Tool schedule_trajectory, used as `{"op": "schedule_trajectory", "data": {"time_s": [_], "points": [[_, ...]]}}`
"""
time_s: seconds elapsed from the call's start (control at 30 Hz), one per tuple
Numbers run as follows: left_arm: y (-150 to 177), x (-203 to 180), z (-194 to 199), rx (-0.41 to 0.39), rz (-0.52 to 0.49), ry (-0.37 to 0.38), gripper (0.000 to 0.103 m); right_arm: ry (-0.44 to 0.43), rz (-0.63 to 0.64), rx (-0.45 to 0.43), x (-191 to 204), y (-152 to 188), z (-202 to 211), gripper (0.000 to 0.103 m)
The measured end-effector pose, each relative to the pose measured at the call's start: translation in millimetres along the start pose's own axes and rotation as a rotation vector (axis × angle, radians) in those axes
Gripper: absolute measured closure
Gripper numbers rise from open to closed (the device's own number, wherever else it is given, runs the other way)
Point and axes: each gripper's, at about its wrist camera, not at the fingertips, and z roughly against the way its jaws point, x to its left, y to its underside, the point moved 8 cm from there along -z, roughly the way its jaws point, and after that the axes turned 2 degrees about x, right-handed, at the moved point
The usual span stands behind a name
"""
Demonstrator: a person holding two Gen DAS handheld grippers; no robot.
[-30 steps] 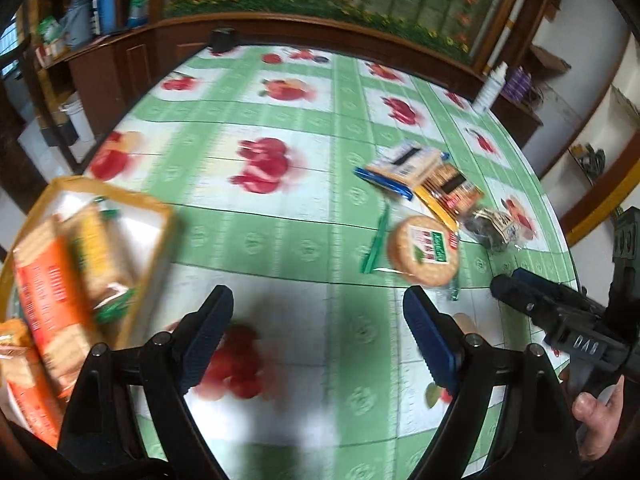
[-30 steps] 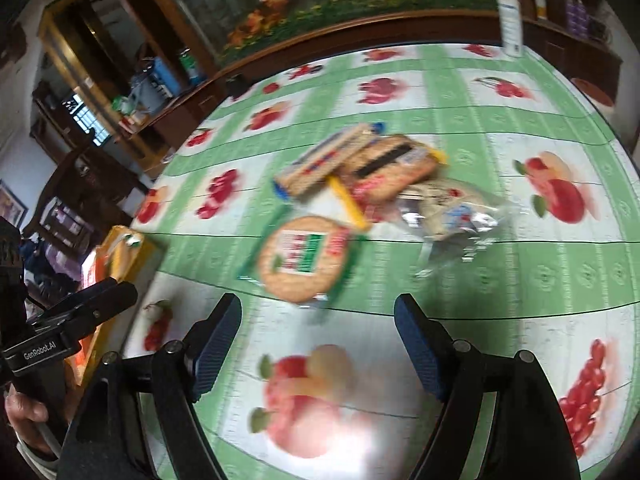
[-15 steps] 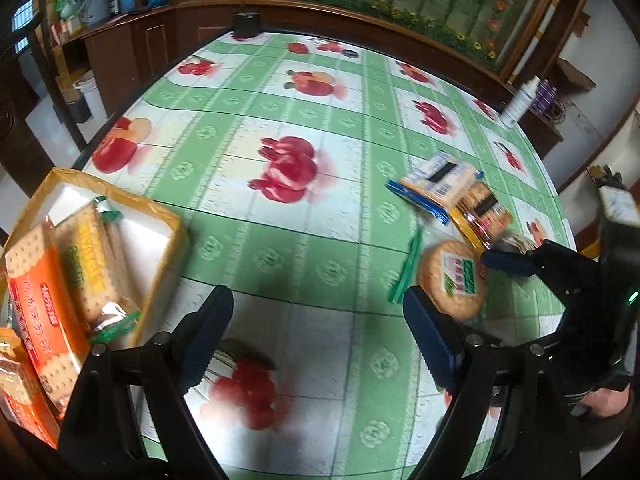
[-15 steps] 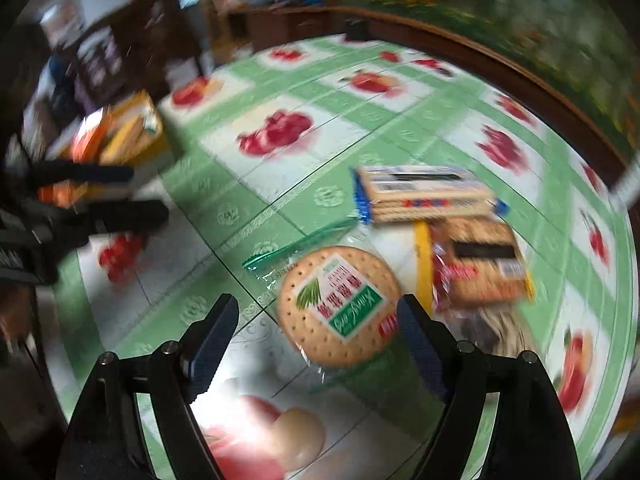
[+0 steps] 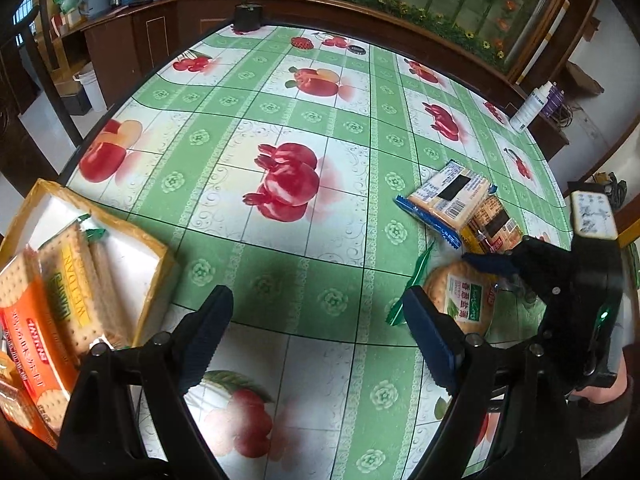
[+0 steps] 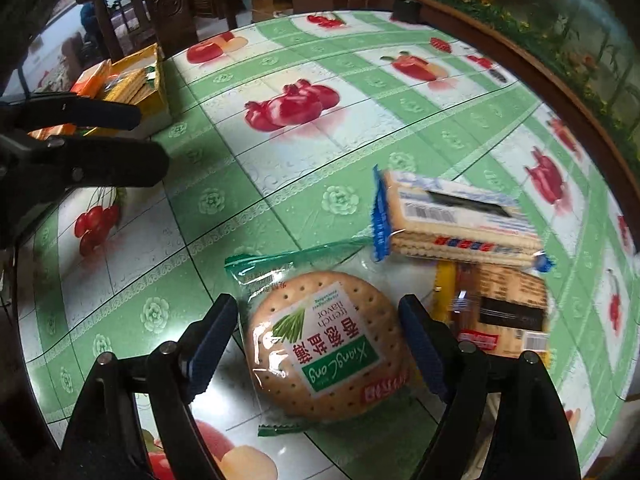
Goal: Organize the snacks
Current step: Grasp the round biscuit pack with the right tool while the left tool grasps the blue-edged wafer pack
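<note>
A round cracker pack [image 6: 324, 344] in clear wrap with a green label lies flat on the green fruit-print tablecloth. My right gripper [image 6: 316, 304] points down over it. Its jaws are opening, with the pack between the two fingers and the pads off its edges. Just beyond lie a blue-wrapped cracker pack [image 6: 452, 220] and an orange-yellow pack [image 6: 504, 312]. My left gripper [image 5: 318, 312] hangs open over bare cloth, nothing between its fingers. A yellow box [image 5: 156, 248] to its left holds an orange pack [image 5: 28, 320] and a yellow-labelled pack [image 5: 68, 296].
A white spray bottle [image 5: 528, 108] stands at the table's far right edge and a small black object [image 5: 248, 16] at the far edge. Dark wooden cabinets and chairs ring the table. A person's hand [image 5: 616, 384] grips the right tool.
My right gripper rolled and dropped from behind the round cracker pack until the pack lay between its fingers. The left gripper shifted slightly, still open over the cloth.
</note>
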Motion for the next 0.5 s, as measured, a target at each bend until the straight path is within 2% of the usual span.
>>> {"op": "schedule_trajectory", "data": {"time_s": [0.27, 0.33, 0.5], "points": [[-10, -8, -9, 0.011, 0.004, 0.005, 0.016, 0.001, -0.037, -0.023, 8, 11, 1, 0.02], [-16, -14, -13, 0.021, -0.01, 0.006, 0.016, 0.023, -0.09, -0.045, 7, 20, 6, 0.027], [-40, -39, -26, 0.018, -0.066, 0.02, 0.016, 0.038, -0.241, -0.094, 4, 54, 24, 0.027]]}}
